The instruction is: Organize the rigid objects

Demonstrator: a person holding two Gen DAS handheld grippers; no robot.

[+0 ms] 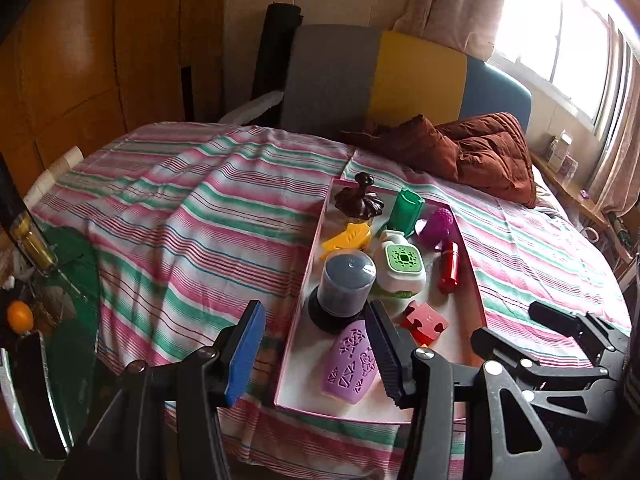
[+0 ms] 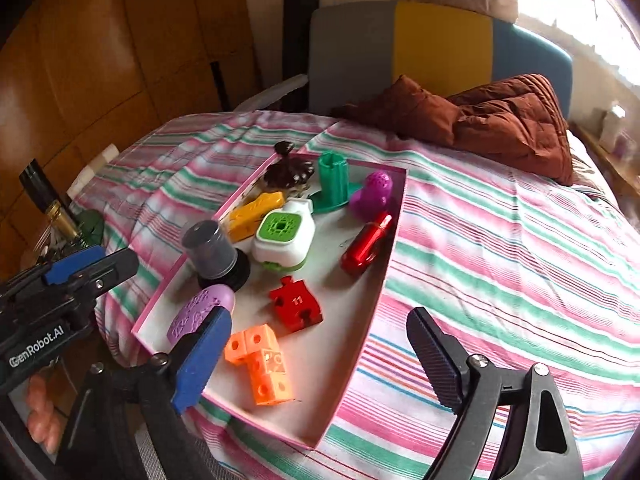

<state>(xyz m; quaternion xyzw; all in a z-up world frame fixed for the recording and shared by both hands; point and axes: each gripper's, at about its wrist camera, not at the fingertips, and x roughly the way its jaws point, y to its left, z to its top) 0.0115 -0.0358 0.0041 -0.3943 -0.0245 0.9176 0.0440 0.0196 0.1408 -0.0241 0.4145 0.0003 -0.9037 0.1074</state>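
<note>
Both claws hang open and empty above the pink-rimmed tray [image 2: 376, 280] on the bed; the orange block piece [image 2: 262, 364] lies inside, near the right claw [image 2: 316, 360], whose careless descent could knock the upright grey-lidded canister [image 2: 212, 248] over.

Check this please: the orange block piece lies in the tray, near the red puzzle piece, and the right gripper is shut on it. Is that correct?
Not quite. The right gripper is open, holding nothing, as the right wrist view shows. The rest stands: the orange block piece lies in the tray, near the red puzzle piece.
</note>
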